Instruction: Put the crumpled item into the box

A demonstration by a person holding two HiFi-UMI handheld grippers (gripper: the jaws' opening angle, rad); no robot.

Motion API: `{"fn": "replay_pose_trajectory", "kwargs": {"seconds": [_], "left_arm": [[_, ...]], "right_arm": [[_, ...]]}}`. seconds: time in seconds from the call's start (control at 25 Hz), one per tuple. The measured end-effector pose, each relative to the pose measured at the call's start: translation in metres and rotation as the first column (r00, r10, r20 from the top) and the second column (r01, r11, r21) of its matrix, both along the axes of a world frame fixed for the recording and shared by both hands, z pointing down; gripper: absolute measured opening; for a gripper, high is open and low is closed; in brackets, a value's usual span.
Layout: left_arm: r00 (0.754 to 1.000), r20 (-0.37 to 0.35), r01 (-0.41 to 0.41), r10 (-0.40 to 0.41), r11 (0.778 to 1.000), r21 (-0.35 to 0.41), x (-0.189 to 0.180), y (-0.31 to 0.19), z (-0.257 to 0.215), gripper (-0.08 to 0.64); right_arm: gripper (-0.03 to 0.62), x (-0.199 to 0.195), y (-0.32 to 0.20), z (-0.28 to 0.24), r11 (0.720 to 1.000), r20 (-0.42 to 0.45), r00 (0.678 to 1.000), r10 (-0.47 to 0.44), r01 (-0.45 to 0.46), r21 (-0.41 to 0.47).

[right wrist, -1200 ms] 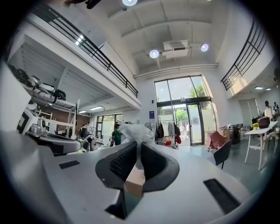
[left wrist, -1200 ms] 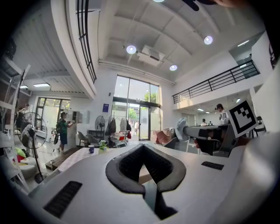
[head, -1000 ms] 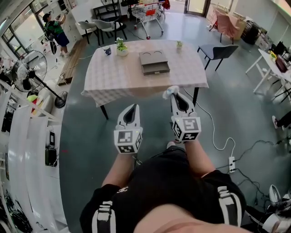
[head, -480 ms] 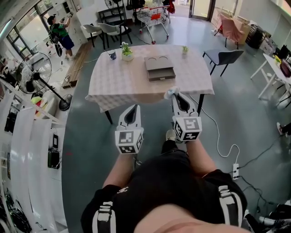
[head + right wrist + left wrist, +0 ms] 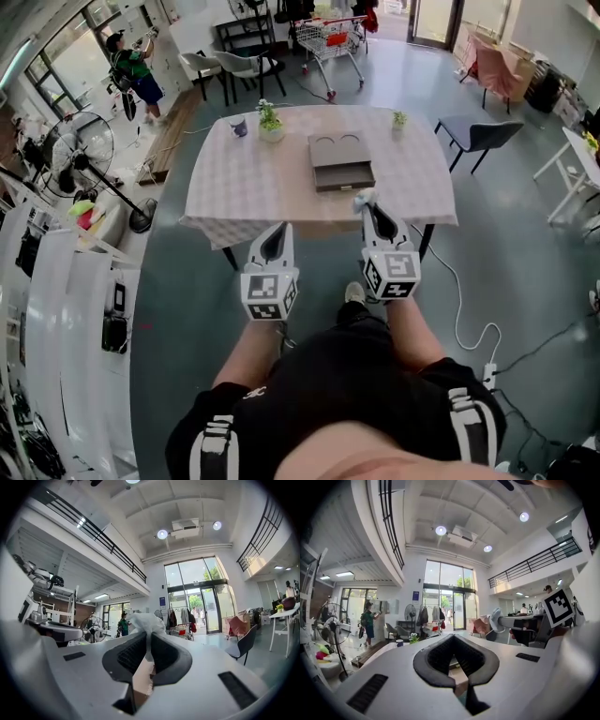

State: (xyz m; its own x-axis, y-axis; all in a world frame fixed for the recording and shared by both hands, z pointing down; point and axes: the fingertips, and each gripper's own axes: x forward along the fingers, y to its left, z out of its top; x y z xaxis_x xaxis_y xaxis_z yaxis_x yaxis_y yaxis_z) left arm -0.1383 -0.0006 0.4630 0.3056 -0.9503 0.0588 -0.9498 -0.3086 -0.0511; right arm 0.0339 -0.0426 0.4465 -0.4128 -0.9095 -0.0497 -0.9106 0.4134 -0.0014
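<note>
The grey box (image 5: 340, 161), with two round recesses on top, stands on the checked table (image 5: 234, 187). A white crumpled item (image 5: 362, 197) sticks out of the tip of my right gripper (image 5: 367, 203), which is shut on it over the table's near edge, just in front of the box. In the right gripper view the crumpled item (image 5: 145, 620) is pinched between the black pads. My left gripper (image 5: 277, 232) is level with the right one, short of the table edge. Its jaws meet with nothing between them (image 5: 453, 638). The left gripper view also shows the crumpled item (image 5: 495, 620).
A potted plant (image 5: 271, 122), a mug (image 5: 238, 127) and a small plant (image 5: 400, 119) stand at the table's far side. A dark chair (image 5: 480, 136) is to the right, a shopping cart (image 5: 330, 36) behind, standing fans (image 5: 80, 150) to the left. A cable and power strip (image 5: 487, 373) lie on the floor.
The table and box have come nearer in the head view. Both grippers have advanced; the right one's tip has reached the table's near edge, still holding the crumpled item.
</note>
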Motion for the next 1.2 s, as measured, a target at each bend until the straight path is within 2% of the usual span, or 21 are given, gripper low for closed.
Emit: {"fn": "replay_pose_trajectory", "kwargs": {"seconds": [0.48, 0.88, 1.2], "left_arm": [[1.0, 0.008, -0.022, 0.022, 0.998, -0.061, 0.04, -0.164, 0.003, -0.008], [1.0, 0.02, 0.012, -0.01, 0.995, -0.097, 0.064, -0.307, 0.0, -0.008], [1.0, 0.006, 0.026, -0.025, 0.995, -0.101, 0.07, -0.368, -0.008, -0.008]], "right_arm": [[0.031, 0.032, -0.165, 0.002, 0.997, 0.021, 1.0, -0.007, 0.009, -0.072], [0.032, 0.05, -0.308, -0.001, 0.993, 0.012, 0.998, -0.058, 0.059, -0.101], [0.032, 0.052, -0.372, -0.01, 0.99, -0.009, 0.996, -0.088, 0.086, -0.114]]}}
